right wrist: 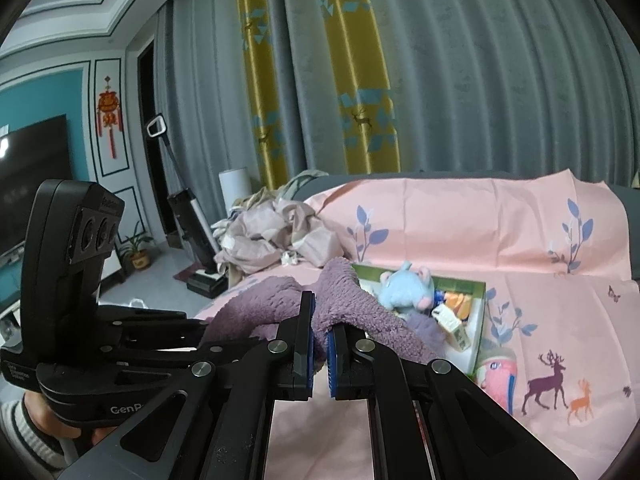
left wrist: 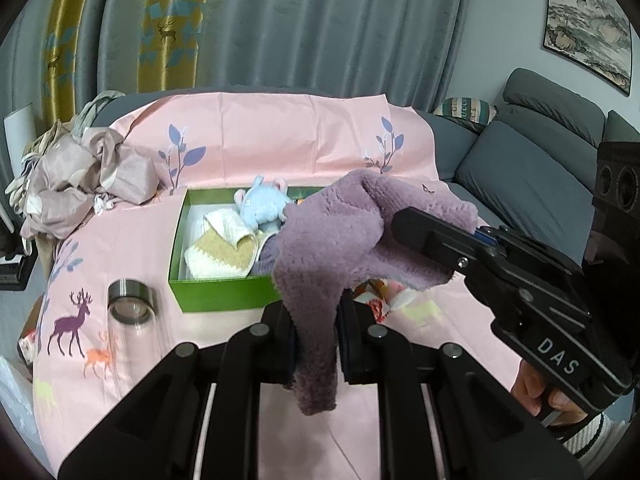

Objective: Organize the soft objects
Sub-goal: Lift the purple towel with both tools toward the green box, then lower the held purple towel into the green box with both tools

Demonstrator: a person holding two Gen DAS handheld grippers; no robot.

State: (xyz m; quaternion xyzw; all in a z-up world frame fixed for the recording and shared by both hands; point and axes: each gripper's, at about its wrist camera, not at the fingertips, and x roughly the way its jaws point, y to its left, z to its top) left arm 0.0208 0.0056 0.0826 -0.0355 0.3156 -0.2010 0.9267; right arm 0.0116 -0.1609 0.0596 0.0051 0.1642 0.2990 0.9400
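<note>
towel: stretched between both tools, probably for folding
left tool: clamped on towel end
right tool: clamped on towel
box: frame centre, already holds soft toys

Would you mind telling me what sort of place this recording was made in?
Most likely a home living room: a grey sofa to the right, floor-length curtains behind the pink-sheeted surface, and a television against a teal wall.

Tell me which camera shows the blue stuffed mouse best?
The right wrist view: the blue stuffed mouse shows its face and pink ears in the green box. In the left wrist view, the purple towel partly hides it.
</note>
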